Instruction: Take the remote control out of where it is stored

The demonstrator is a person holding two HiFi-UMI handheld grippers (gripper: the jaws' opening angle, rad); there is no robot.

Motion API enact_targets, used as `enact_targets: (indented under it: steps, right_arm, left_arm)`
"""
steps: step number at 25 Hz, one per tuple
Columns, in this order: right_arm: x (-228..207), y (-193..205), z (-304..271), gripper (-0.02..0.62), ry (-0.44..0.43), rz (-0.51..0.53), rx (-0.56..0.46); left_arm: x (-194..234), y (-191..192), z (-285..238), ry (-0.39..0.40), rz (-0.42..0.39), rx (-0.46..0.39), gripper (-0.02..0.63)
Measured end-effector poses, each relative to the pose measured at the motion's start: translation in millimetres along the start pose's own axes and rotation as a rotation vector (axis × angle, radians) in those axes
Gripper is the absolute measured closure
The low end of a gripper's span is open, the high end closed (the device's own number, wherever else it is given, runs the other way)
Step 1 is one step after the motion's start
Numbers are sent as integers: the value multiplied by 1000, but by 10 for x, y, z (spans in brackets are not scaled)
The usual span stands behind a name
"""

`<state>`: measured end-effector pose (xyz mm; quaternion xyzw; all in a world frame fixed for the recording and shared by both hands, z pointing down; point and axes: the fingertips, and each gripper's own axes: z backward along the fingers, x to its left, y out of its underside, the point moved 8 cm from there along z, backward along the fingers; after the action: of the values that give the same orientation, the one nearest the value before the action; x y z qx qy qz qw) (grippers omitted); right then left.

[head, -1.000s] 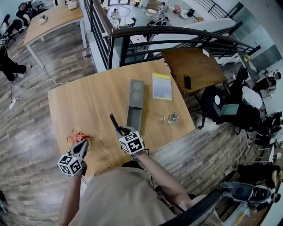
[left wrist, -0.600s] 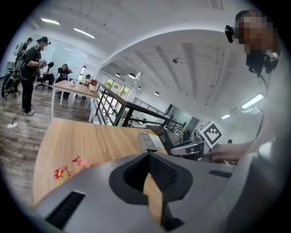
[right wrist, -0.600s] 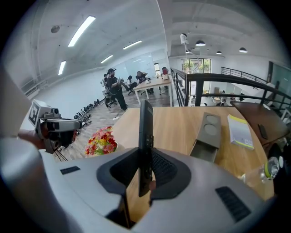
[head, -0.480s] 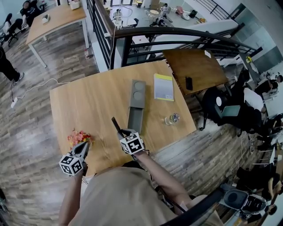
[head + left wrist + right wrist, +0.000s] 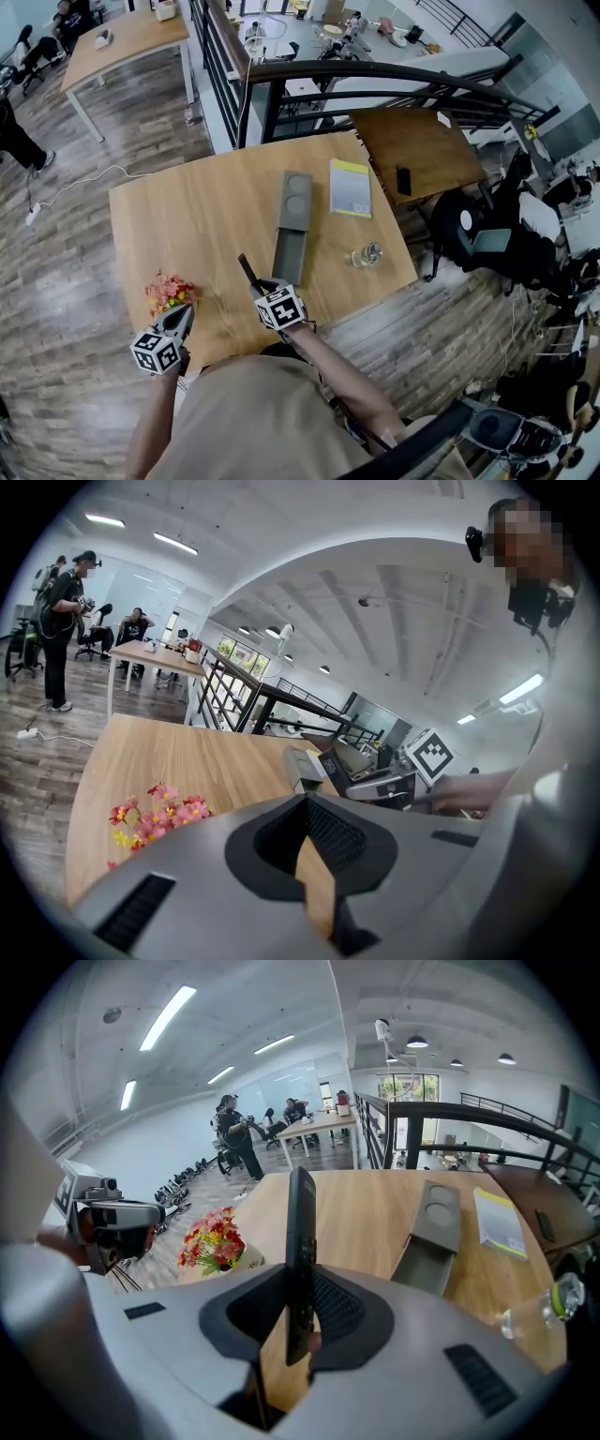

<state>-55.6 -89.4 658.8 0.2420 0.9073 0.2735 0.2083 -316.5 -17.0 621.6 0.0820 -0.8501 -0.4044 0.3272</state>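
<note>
R gripper [image 5: 256, 281] is seen clenched on the remote control [image 5: 300, 1232]. In the right gripper view the black remote is pinched edge-on btwn the two pads, w/ its near end in the jaws & most of its length sticking out past the tips. The remote is thus held outside the grey storage box [image 5: 292, 223], just left of the box's open near end, over the front part of the counter [image 5: 187, 211]. Whether it touches the wood can't be told.

L gripper [image 5: 180, 315] is shown w/ jaws closed together & nothing btwn them; it is held at the counter's front-left edge, just beside a small bunch of pink & yellow flowers [image 5: 167, 292].

The box is laid lengthwise near the counter's middle. Two round recesses are seen on its far half, and the near half is an open trough. A yellow-green book [image 5: 350, 187] is lying to the right of the box. A clear bottle [image 5: 365, 254] is on its side nearer the right edge.
</note>
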Motion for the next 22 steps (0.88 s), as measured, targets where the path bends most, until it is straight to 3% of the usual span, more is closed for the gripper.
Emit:
enact_targets:
  steps: [22]
  right_arm:
    - [7,133,-45,505,-42,-17,24]
  left_arm:
    - [-47,121,-1,-16,14,14,601]
